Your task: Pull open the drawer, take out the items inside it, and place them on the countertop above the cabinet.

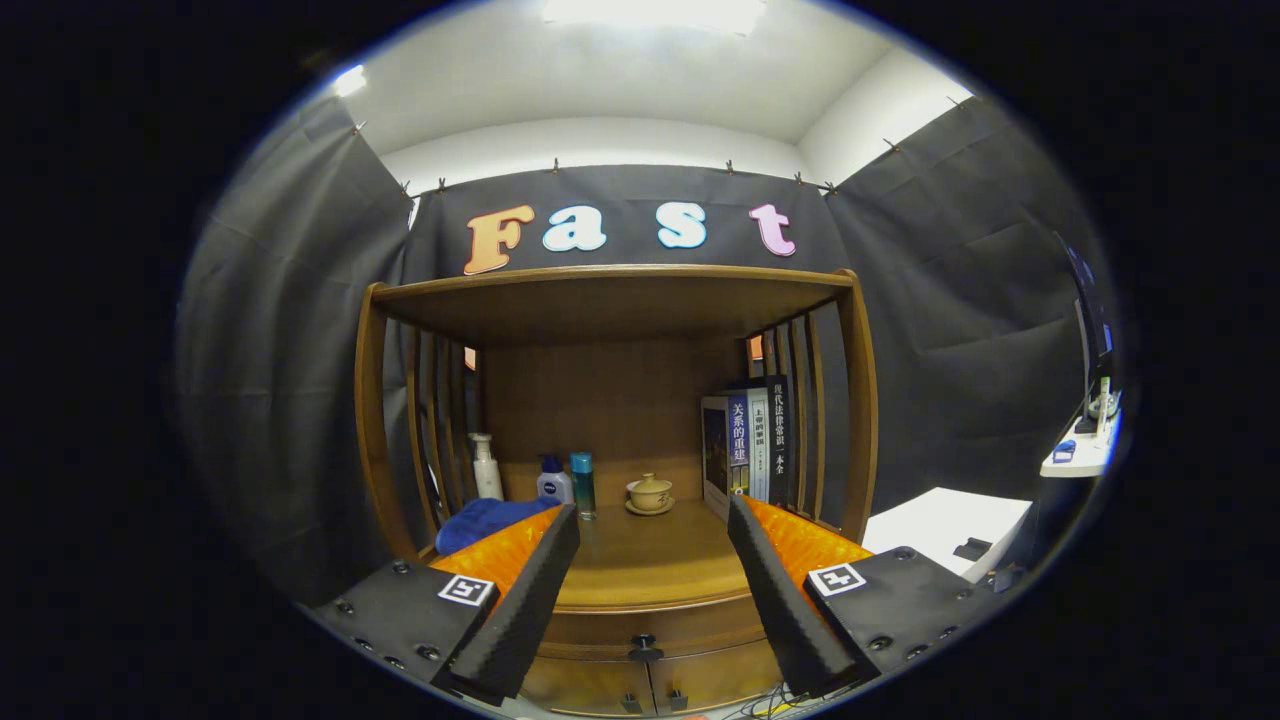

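Note:
A wooden cabinet stands ahead with its countertop (650,570) under a shelf roof. Just below the countertop's front edge is the drawer (650,628), closed, with a small dark knob (645,651) at its middle. My gripper (653,520) is open, its two fingers spread wide and nothing between them. The fingers hover in front of the cabinet, above and short of the knob, which sits low between them. What lies inside the drawer is hidden.
On the countertop stand a white pump bottle (486,466), a small white bottle with a blue cap (553,481), a teal bottle (583,484), a lidded teacup on a saucer (650,494), several upright books (750,440) and a blue cloth (485,520). Lower cabinet doors (650,690) sit below the drawer. A white table (940,530) is at the right.

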Demonstrator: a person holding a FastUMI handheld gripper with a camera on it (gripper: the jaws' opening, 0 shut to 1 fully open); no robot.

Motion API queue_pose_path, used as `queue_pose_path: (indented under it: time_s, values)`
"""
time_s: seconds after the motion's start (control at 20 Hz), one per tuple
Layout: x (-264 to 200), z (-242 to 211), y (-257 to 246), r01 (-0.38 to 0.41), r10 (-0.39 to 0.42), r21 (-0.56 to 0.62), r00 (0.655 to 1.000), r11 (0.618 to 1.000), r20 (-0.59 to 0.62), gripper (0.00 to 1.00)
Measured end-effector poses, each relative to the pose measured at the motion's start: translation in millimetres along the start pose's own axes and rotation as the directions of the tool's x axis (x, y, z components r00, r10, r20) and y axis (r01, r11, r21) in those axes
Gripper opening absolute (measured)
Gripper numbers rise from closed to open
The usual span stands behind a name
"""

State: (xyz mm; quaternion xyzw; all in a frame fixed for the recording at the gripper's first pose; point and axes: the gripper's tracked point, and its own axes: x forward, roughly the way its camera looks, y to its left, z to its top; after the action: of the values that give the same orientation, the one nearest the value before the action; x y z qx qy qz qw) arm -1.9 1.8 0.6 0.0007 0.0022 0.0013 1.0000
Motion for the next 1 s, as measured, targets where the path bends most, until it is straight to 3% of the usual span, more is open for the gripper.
queue_pose_path:
  time_s: [0.6,1.0]
  values:
    - [3,-5,9,-0.017,0.017,0.002,1.0,1.0,-0.003,0.98]
    - [19,-60,30,-0.074,0.073,-0.032,0.997,0.997,-0.027,0.98]
